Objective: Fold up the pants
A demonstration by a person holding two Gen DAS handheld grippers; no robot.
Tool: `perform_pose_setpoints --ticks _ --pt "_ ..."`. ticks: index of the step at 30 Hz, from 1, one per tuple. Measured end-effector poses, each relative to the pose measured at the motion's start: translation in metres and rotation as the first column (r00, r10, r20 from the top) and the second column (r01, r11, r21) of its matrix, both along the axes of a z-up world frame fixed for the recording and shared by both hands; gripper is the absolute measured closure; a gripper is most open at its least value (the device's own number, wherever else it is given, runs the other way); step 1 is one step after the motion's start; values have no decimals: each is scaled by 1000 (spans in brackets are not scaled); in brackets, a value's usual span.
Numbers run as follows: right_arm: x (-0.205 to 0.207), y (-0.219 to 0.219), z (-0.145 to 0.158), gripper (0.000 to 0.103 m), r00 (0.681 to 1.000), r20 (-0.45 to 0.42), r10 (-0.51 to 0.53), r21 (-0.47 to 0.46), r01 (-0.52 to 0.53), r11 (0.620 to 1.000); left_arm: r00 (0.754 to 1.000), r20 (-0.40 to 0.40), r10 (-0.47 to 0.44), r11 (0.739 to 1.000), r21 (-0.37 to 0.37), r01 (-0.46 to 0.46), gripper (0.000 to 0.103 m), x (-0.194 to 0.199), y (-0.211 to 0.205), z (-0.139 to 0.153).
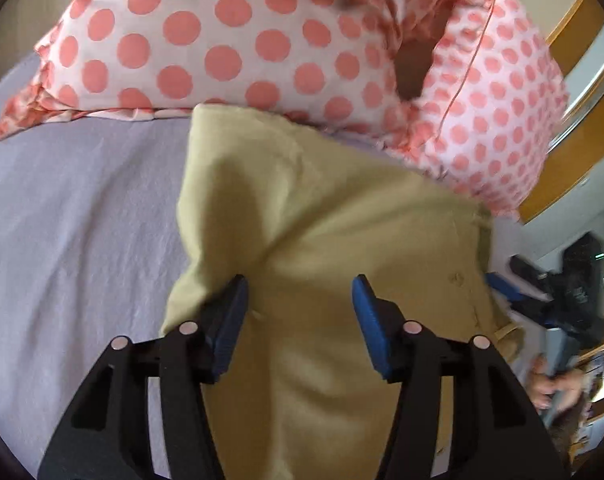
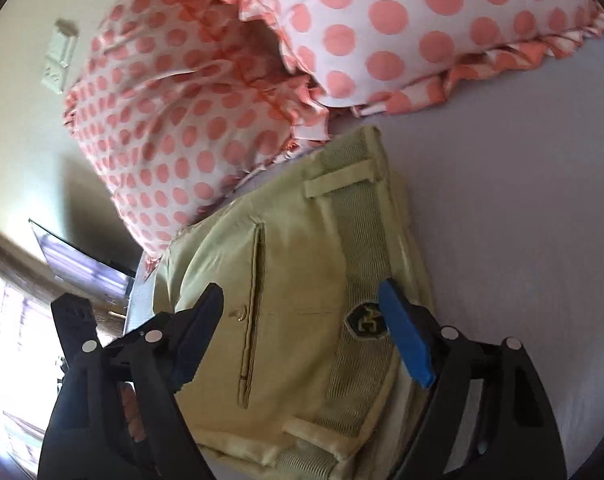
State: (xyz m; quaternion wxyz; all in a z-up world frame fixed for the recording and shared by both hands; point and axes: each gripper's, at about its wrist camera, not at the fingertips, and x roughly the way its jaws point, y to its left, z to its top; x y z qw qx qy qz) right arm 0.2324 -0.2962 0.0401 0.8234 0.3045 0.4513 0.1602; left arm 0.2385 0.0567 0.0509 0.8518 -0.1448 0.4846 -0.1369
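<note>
The khaki cotton pants lie folded on the pale lavender bed sheet, their far end reaching the foot of two white pillows with coral polka dots; the larger-dotted pillow has a pleated ruffle along its lower edge, and the smaller-dotted pillow leans beside it with a dark gap between them; the sheet is matte and finely creased.

In the left wrist view the left gripper, black plastic with blue pads, hangs over smooth, softly rumpled khaki cloth; its fingers stand released and wide apart, nothing between them; the pants' lower part runs out of frame beneath the gripper, and the right edge of this view is blurred, showing only part of the other gripper and a hand.

In the right wrist view the right gripper is over the waistband end of the pants; the ribbed mesh lining of the waistband, a flat belt loop, a narrow welt pocket with a small button and a dark shield-shaped label are visible; its fingers are likewise spread and released, gripping nothing; whether the pads touch the cloth cannot be told; the near corner of the pants is hidden behind the gripper body.
</note>
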Motion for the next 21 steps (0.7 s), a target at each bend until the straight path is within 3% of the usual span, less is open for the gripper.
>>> perform_pose_setpoints --ticks 1,4,5,6,9,13,16,21 --pt "-11 3 8 19 1000 6 -23 -45 23 999 1000 13 0 1000 13 0 46 -9 -1 4" --pt "-63 21 41 1 987 158 30 -160 -4 987 993 117 -25 996 92 14 19 -57 -2 25" --pt "-90 31 51 1 977 210 40 -220 7 975 988 156 -15 990 143 -8 8 -84 -2 31" --pt "-113 41 56 1 967 251 49 -269 20 963 984 180 -7 985 173 -24 2 -101 -1 32" --pt "-168 73 50 1 942 321 97 -387 37 921 972 234 6 956 282 -74 2 -159 -14 27" --pt "-190 110 18 1 955 269 128 -558 46 829 971 238 16 928 357 -103 2 -191 -25 6" --pt "-185 127 -3 1 968 214 132 -600 24 800 974 223 23 927 361 -104 2 -195 -28 -9" --pt "-193 131 -11 1 971 222 90 -643 76 762 981 190 34 930 355 -100 2 -192 -30 -22"
